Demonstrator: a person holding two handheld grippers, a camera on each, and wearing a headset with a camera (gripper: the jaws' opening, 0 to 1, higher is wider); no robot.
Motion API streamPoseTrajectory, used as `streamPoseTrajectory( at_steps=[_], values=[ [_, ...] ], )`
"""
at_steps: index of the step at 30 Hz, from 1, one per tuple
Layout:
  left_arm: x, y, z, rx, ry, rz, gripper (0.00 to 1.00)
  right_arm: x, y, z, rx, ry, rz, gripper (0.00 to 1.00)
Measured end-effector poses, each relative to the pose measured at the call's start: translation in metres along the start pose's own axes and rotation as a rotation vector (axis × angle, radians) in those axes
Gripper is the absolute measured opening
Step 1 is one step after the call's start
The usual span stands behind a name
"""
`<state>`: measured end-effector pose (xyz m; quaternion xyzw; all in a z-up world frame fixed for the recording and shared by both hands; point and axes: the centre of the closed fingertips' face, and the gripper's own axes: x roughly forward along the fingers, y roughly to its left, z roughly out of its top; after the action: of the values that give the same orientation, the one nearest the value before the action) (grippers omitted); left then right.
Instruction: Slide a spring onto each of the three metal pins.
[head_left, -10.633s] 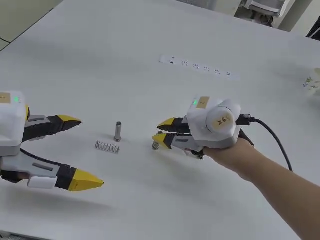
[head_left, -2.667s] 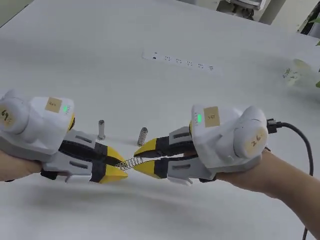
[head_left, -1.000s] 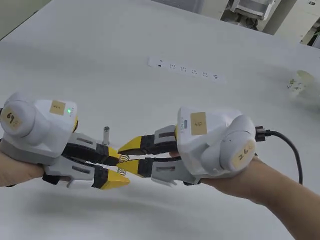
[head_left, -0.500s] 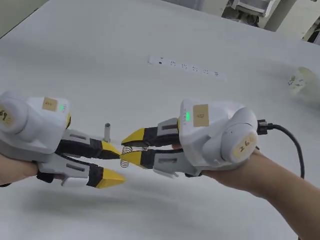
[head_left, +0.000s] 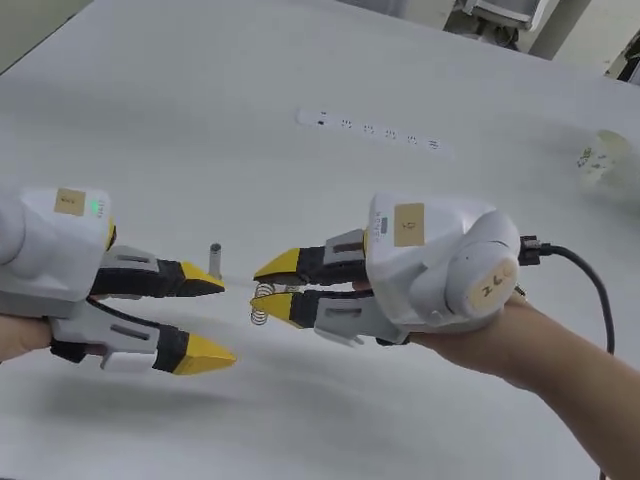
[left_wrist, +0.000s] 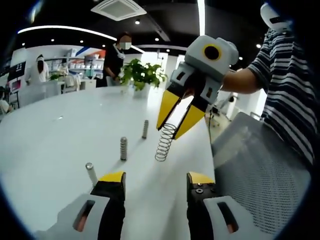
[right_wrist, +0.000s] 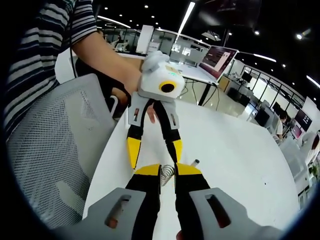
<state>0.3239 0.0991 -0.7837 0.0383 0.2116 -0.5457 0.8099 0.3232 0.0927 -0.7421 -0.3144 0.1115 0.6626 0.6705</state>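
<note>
My right gripper is shut on a small steel spring, which hangs from its yellow tips above the white table. In the left gripper view that spring dangles from the right gripper. My left gripper stands open a little to the left of the spring, apart from it. A bare metal pin stands upright just behind the left gripper's upper jaw. The left gripper view has this bare pin nearest, then two further pins that each carry a spring.
A white power strip lies across the far middle of the table. A pale cup sits at the far right edge. A black cable trails from the right gripper. People and a plant stand beyond the table.
The left gripper has let go of the spring, opened and drawn back to the left. The right gripper keeps the spring and has lifted slightly away.
</note>
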Motion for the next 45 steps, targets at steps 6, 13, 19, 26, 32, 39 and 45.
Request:
streamPoseTrajectory(
  at_steps=[6,13,19,26,32,39,45],
  values=[
    [-0.007,0.003,-0.001,-0.018,-0.006,0.004,0.49,0.000,-0.001,-0.002,0.003,0.003,-0.004,0.07],
    [-0.015,0.010,-0.007,-0.044,-0.011,0.030,0.60,0.001,-0.005,-0.006,-0.003,0.015,-0.015,0.07],
    [-0.023,0.017,-0.008,-0.067,-0.026,0.061,0.71,0.003,-0.005,-0.007,-0.012,0.019,-0.012,0.07],
    [-0.028,0.019,-0.011,-0.080,-0.027,0.081,0.84,0.006,-0.007,-0.008,-0.019,0.023,-0.012,0.07],
    [-0.030,0.020,-0.012,-0.088,-0.035,0.092,0.90,0.009,-0.012,-0.006,-0.023,0.025,-0.013,0.07],
    [-0.032,0.022,-0.012,-0.095,-0.045,0.109,0.97,0.013,-0.017,-0.004,-0.030,0.026,-0.015,0.07],
    [-0.035,0.025,-0.012,-0.103,-0.054,0.122,0.98,0.019,-0.022,-0.003,-0.033,0.023,-0.018,0.07]
  ],
)
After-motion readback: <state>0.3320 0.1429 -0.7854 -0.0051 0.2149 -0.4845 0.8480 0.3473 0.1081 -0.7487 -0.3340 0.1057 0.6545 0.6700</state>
